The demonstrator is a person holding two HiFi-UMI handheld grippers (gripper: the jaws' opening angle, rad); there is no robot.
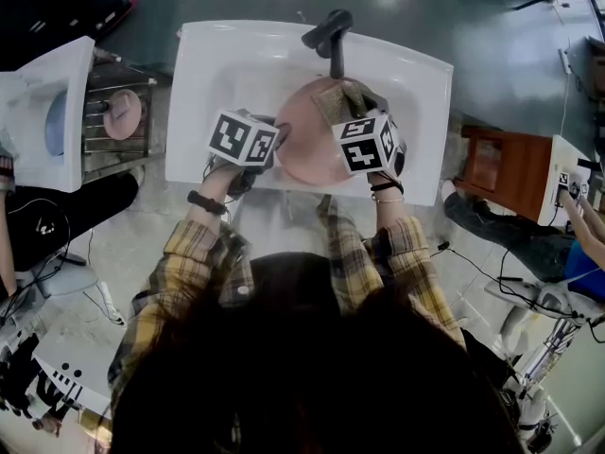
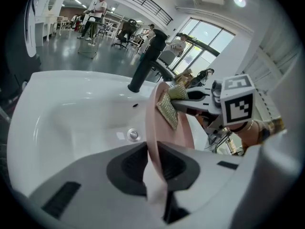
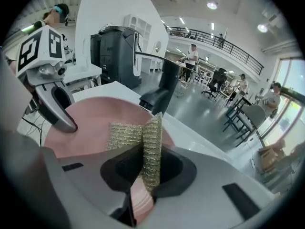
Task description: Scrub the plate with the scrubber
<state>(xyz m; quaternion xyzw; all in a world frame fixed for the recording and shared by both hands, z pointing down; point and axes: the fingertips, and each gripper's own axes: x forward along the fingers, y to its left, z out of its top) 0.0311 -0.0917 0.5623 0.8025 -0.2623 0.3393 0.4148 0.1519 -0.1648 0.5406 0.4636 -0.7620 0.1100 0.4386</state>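
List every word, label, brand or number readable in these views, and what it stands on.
None can be read.
Marker cubes: only black-and-white square patterns, no letters.
Plate, scrubber, sink, tap: no print visible.
Background hall: anything there is too small to tell.

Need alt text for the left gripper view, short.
The left gripper clamps its jaws on the rim of a pink plate, held edge-on over a white sink. The right gripper holds a gold scrubber against the plate's face; a black faucet stands behind.
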